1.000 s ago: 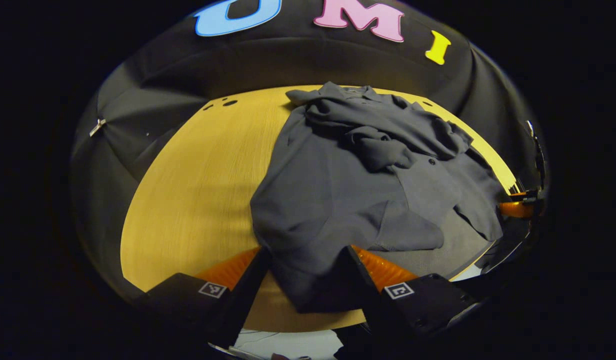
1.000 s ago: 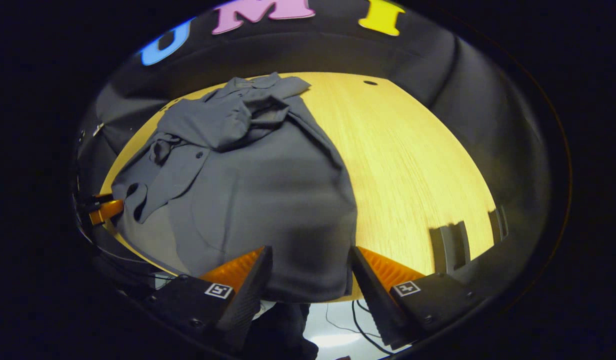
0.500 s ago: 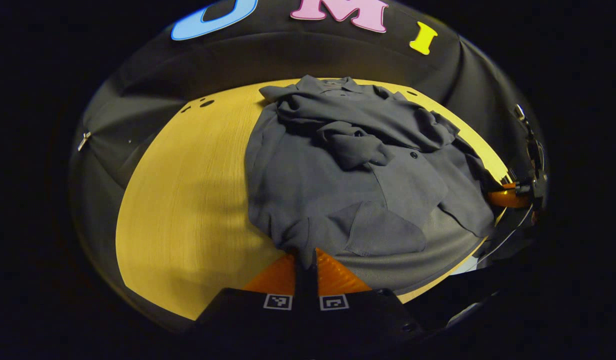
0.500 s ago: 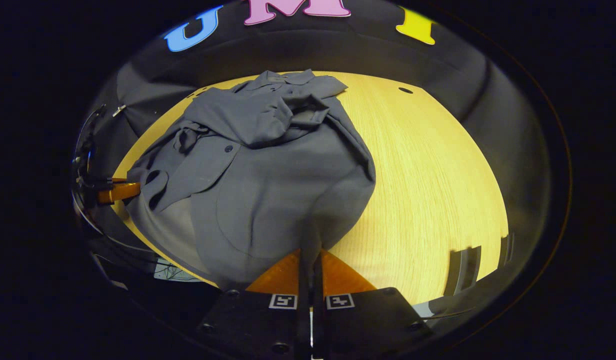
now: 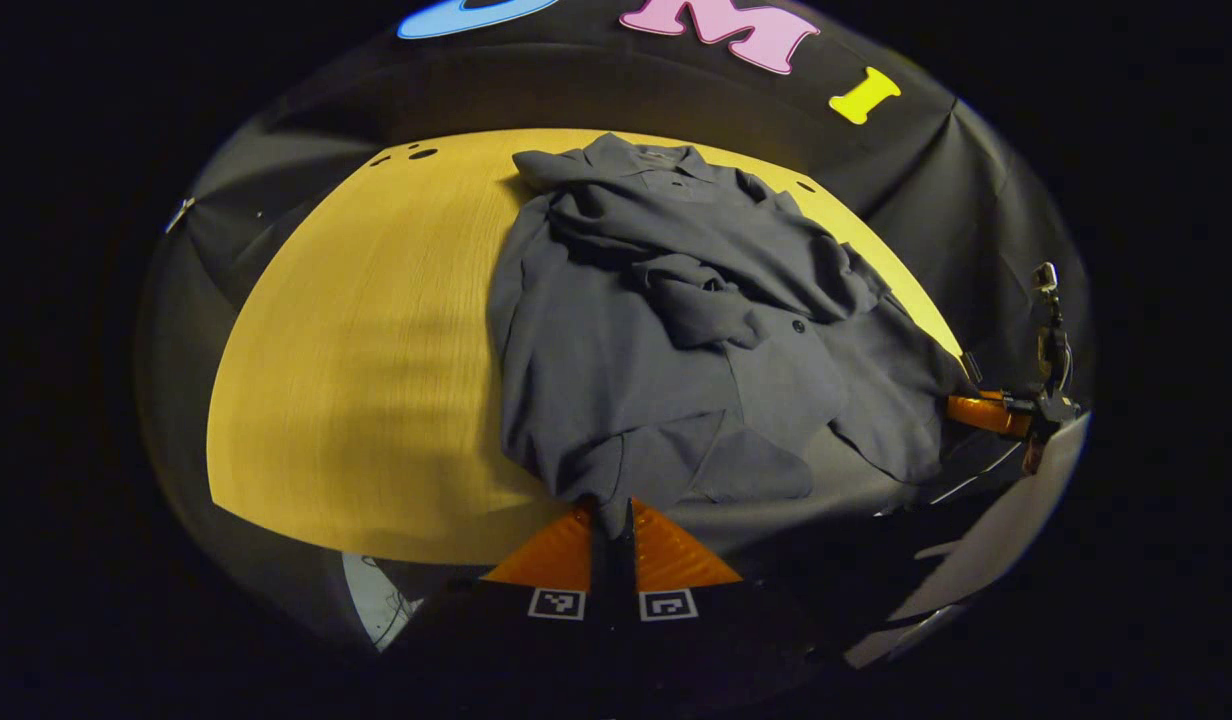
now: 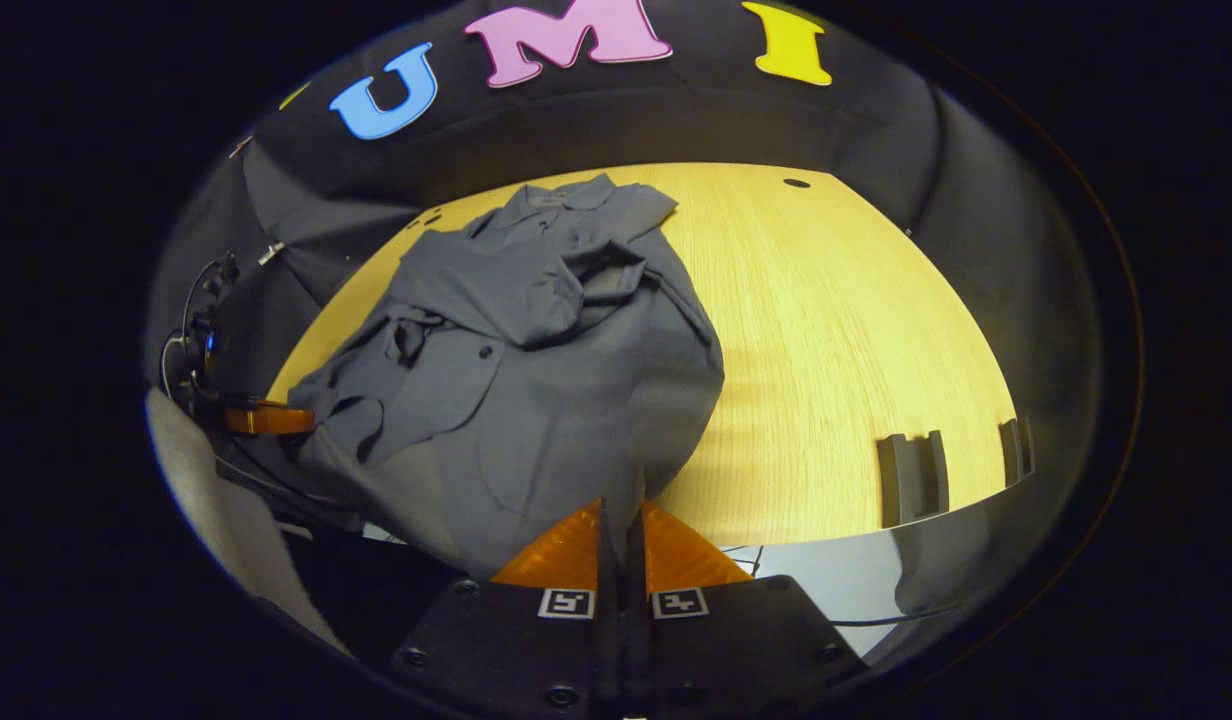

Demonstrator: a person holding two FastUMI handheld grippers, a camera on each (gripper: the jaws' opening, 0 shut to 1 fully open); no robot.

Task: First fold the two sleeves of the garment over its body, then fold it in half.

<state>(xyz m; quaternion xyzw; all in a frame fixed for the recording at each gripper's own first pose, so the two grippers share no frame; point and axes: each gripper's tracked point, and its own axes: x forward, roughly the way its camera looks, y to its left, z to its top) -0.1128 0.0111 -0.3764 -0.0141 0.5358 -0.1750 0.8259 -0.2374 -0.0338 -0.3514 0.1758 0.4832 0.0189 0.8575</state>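
A dark grey button shirt (image 5: 666, 330) lies on the yellow wooden table (image 5: 356, 330), collar at the far side, both sleeves bunched over its chest. My left gripper (image 5: 611, 512) is shut on the hem's corner at the near edge. In the right gripper view the same shirt (image 6: 546, 370) spreads to the left, and my right gripper (image 6: 620, 512) is shut on the opposite hem corner. The hem is lifted off the table between the two. Each view catches the other gripper at the side: right gripper (image 5: 991, 413), left gripper (image 6: 266, 418).
The bare table top (image 6: 836, 340) stretches to the right of the shirt, with two dark slots (image 6: 911, 478) at its near right edge. Small holes (image 5: 416, 154) sit at the table's far left. Black cloth walls close in behind. Cables (image 6: 191, 340) hang at the left.
Both grippers went from open around the hem to shut on it, then pulled back and up, lifting the hem beyond the table's near edge.
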